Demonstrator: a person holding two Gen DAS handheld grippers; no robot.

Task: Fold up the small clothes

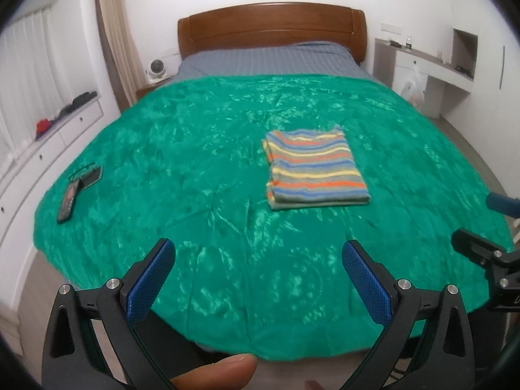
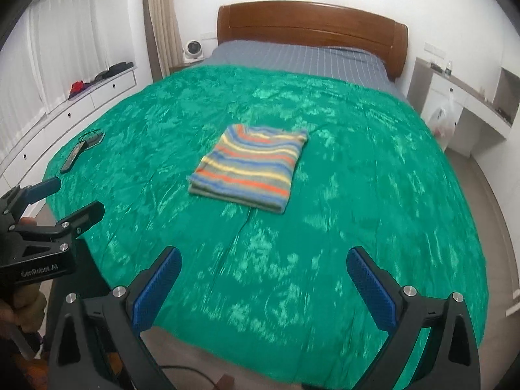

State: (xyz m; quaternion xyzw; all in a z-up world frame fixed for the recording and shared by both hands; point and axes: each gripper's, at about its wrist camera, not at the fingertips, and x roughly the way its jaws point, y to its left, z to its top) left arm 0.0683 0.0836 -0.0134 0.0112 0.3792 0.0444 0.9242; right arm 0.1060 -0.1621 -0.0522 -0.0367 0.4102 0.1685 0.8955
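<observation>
A striped garment (image 1: 314,169) in blue, orange, yellow and grey lies folded into a neat rectangle on the green blanket (image 1: 201,149). In the right wrist view the same striped garment (image 2: 250,167) sits near the middle of the green blanket (image 2: 357,178). My left gripper (image 1: 258,253) is open and empty, held back over the bed's near edge, well short of the garment. My right gripper (image 2: 263,260) is also open wide with nothing between its blue pads (image 2: 370,289). Its fingers show at the right edge as the right gripper (image 1: 487,224). The left gripper (image 2: 70,198) appears at the left, held by a hand (image 2: 27,302).
A remote control (image 1: 67,203) and a dark phone with a cord (image 1: 91,175) lie near the blanket's left edge. A wooden headboard (image 1: 273,26) and grey sheet (image 1: 269,60) are beyond. White drawers (image 1: 48,143) run along the left; a desk with a bag (image 2: 443,117) stands right.
</observation>
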